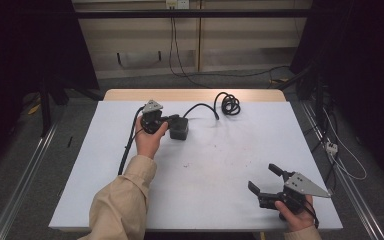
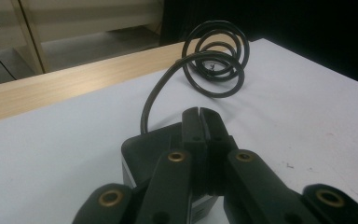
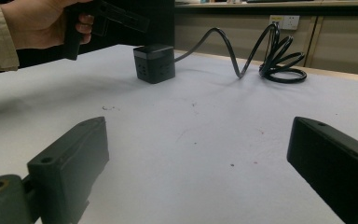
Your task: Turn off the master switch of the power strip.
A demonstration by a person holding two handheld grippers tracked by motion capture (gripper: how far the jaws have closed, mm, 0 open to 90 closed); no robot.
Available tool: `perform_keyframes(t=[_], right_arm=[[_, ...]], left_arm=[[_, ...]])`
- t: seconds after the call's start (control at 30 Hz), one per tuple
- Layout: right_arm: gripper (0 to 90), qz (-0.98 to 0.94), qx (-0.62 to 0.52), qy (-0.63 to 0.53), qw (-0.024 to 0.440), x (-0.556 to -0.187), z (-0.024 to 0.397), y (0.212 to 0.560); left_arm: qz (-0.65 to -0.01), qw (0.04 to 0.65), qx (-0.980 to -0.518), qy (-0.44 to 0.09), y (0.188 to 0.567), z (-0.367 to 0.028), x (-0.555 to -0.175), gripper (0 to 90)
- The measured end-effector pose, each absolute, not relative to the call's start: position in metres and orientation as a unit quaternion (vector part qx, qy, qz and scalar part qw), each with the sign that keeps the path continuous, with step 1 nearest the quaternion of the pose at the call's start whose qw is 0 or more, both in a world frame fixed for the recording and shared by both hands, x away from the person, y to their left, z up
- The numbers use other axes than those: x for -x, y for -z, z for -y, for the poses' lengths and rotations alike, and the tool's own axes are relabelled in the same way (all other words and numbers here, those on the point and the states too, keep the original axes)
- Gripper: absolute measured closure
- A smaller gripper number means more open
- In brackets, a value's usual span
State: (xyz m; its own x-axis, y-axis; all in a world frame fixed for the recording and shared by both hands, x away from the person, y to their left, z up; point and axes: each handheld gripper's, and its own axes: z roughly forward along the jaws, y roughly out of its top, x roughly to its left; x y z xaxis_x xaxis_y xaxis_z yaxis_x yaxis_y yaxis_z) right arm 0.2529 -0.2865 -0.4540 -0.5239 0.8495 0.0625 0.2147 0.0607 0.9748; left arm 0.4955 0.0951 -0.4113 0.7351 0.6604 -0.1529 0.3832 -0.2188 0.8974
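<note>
A small black cube-shaped power adapter (image 1: pixel 179 127) with a grey band around its top sits on the white-covered table (image 1: pixel 220 165), toward the far edge and a little left of the middle. In my right gripper view one side of the cube (image 3: pixel 154 63) shows a few small holes. A black cable (image 1: pixel 200 107) leaves the cube and arcs over the sheet toward the far edge, where it ends in a loose coil (image 1: pixel 228 104) lying partly on the bare wooden strip (image 1: pixel 190 95) along that edge. In my left gripper view the coil (image 2: pixel 216 60) stands up in stacked loops just beyond the cube (image 2: pixel 156 149).

My left gripper (image 1: pixel 167 120) is at the cube's left side, right against it in the high view; my left hand (image 1: pixel 149 137) holds it, with a beige sleeve (image 1: pixel 122 200) running back to the near edge. Its jaws are pressed together, tip to tip, just over the cube's top, with nothing between them that I can see. Whether they touch the cube I cannot tell.

My right gripper (image 1: pixel 264 179) is well apart from all this, low over the near right corner of the table, in my right hand (image 1: pixel 297 215). Its jaws are spread wide, with bare white sheet between them. A few small dark specks (image 3: pixel 233 164) mark the sheet near the middle.
</note>
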Motion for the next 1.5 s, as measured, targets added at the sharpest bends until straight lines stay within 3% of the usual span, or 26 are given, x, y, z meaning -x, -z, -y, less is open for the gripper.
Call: perform_keyframes(t=[1.5], right_arm=[[4.9, -0.672, -0.395, -0.559, 0.284, -0.253, 0.286, 0.454]], left_arm=[[-0.344, 0.498, -0.785, -0.131, 0.422, -0.087, -0.496, 90.0]])
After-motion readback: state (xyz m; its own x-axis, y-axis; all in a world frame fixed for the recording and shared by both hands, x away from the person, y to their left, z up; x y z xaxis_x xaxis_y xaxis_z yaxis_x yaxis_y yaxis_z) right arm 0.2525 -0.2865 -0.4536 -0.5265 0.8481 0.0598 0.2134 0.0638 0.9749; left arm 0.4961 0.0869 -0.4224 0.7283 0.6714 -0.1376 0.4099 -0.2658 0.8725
